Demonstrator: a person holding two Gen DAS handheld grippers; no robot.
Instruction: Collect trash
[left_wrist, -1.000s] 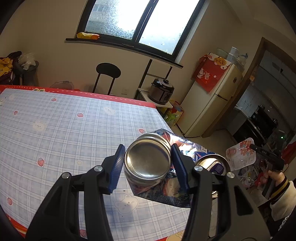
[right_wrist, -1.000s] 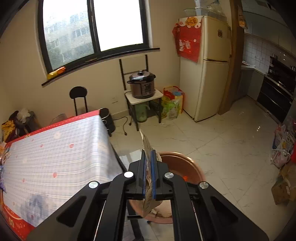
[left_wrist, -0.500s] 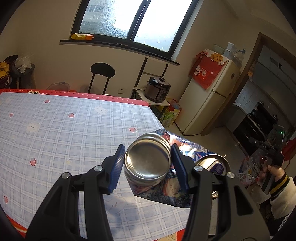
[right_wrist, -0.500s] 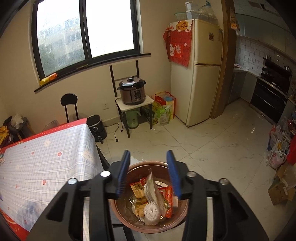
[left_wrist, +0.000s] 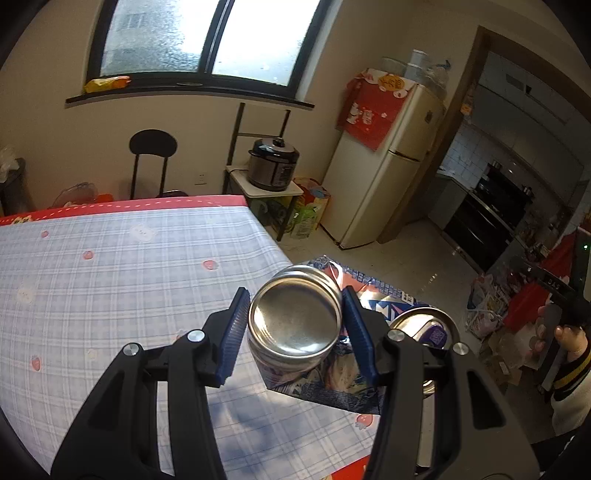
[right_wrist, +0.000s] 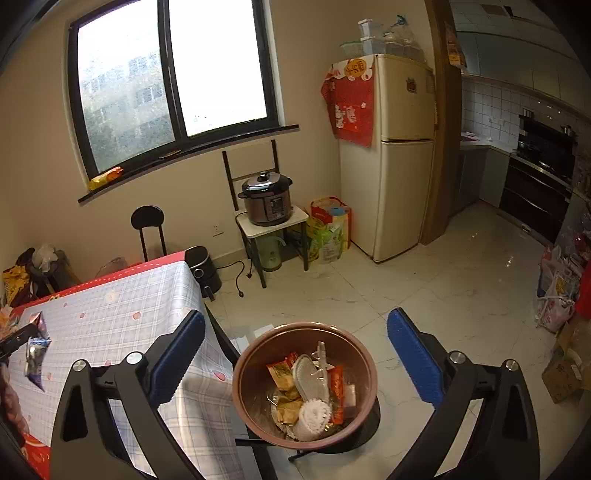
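Observation:
My left gripper (left_wrist: 295, 325) is shut on a silvery metal can (left_wrist: 295, 321), seen end-on between the blue pads. A shiny foil snack wrapper (left_wrist: 332, 380) hangs with it, and a second can end (left_wrist: 424, 328) shows beside the right finger. They hover over the table's (left_wrist: 110, 280) near right corner. My right gripper (right_wrist: 295, 319) hangs above a brown trash bin (right_wrist: 243, 369) on the floor. Its jaws are opening wide with nothing between them. Several wrappers (right_wrist: 284, 373) and a white brush (right_wrist: 314, 413) lie in the bin. The left gripper's foil load (right_wrist: 35, 350) shows at the far left.
The checked tablecloth's corner (right_wrist: 199, 373) drops off just left of the bin. A fridge (right_wrist: 402, 166), a rice cooker (right_wrist: 266, 199) on a small stand and a black chair (right_wrist: 147, 221) line the far wall. Bags (right_wrist: 554, 302) crowd the floor at right. A person's hand (left_wrist: 569, 339) shows at right.
My right jaws went from shut on a thin wrapper to wide open, and the wrapper dropped into the bin. The left gripper carried its can rightward toward the table's edge.

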